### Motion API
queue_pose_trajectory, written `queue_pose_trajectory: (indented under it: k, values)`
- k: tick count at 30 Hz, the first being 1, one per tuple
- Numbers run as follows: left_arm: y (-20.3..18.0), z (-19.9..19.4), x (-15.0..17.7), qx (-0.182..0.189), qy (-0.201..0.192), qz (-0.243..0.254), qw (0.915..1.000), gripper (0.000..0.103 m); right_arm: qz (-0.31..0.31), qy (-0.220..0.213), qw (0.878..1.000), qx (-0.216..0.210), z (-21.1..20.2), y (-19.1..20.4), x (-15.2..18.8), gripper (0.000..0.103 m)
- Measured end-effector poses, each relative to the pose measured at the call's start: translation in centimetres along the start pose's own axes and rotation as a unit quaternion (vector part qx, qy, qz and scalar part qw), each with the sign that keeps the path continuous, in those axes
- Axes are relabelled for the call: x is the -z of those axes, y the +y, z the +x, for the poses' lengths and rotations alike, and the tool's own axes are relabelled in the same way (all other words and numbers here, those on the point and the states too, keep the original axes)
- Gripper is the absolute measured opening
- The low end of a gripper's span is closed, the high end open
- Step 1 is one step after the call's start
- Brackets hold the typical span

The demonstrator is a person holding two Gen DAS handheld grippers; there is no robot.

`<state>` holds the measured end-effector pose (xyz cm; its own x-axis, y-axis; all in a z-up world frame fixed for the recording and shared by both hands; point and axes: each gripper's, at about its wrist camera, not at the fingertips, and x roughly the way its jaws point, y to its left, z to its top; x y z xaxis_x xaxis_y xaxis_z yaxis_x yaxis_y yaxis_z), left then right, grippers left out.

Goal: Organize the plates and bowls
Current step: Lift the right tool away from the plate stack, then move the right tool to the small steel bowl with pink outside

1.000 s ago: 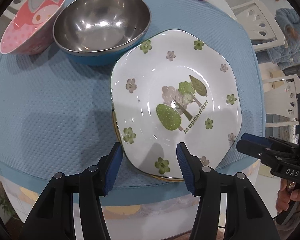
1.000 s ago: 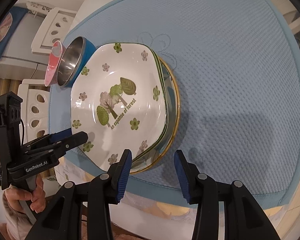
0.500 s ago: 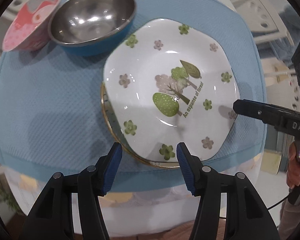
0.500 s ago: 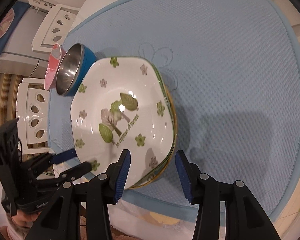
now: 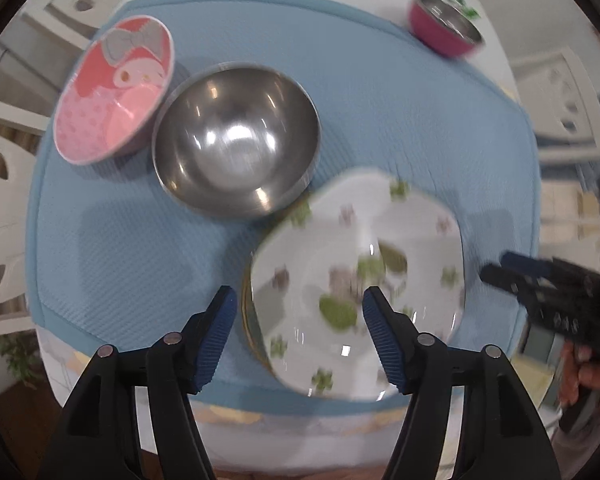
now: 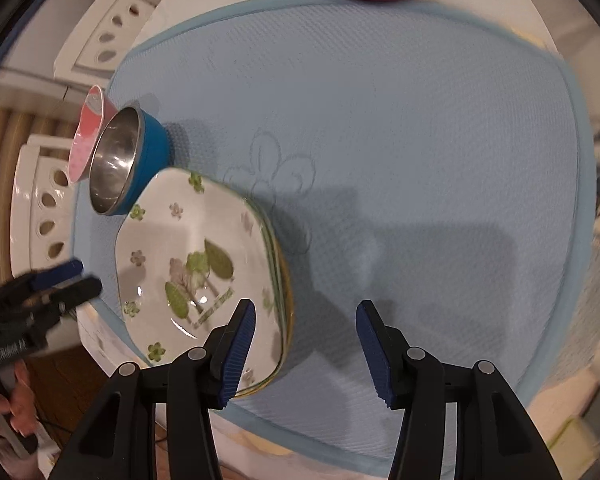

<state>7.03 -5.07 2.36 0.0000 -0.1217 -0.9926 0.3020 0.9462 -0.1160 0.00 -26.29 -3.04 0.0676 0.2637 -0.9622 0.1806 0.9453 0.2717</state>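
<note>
Both grippers have pulled back, jaws wide and empty; steel bowl (image 5: pixel 236 140) and pink bowl (image 5: pixel 116 88) hold nothing.

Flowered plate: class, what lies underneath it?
The flowered plate tops a stack: green and gold rims of other plates peek out along its edge, on the blue mat. Their faces and exact number are covered.

The floral plate (image 6: pixel 188 264) looks glossy glazed ceramic. The steel bowl (image 5: pixel 236 142) is polished, reflective metal with a blue outside. The blue placemat (image 6: pixel 420 160) is matt, waffle-textured cloth. Ribbed blue pads (image 5: pixel 216 332) line matt black plastic fingers.
</note>
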Motion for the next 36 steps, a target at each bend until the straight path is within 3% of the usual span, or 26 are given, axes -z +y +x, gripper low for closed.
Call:
queue_pose_trajectory:
  k: [9, 18, 21, 26, 29, 36]
  values:
    - [-2.8, 1.1, -7.3, -0.034, -0.021, -0.061, 0.9973, 0.067, -0.046, -0.002, 0.998, 0.03, -3.6, -1.4, -8.1, 0.053]
    - [-5.0, 2.5, -12.3, -0.024, -0.026, -0.123, 0.9918, 0.067, -0.088, 0.0, 0.995, 0.054, -4.1, -3.2, -14.5, 0.053]
    - [-5.5, 2.9, -13.5, -0.001, -0.015, -0.145, 0.9893, 0.067, -0.078, -0.006, 0.995, 0.054, -4.6, -4.5, -16.2, 0.053]
    - [-7.1, 2.9, -15.8, -0.017, -0.016, -0.144, 0.9892, 0.067, -0.077, -0.008, 0.996, 0.052, -4.9, -6.2, -18.1, 0.053]
    - [-7.5, 2.8, -16.9, -0.007, -0.013, -0.154, 0.988, 0.067, -0.072, -0.011, 0.996, 0.044, -5.0, -7.1, -19.3, 0.053]
    - [-9.5, 3.0, -19.7, -0.014, -0.027, -0.133, 0.9906, 0.067, -0.043, -0.025, 0.998, 0.026, -5.3, -9.5, -20.8, 0.053]
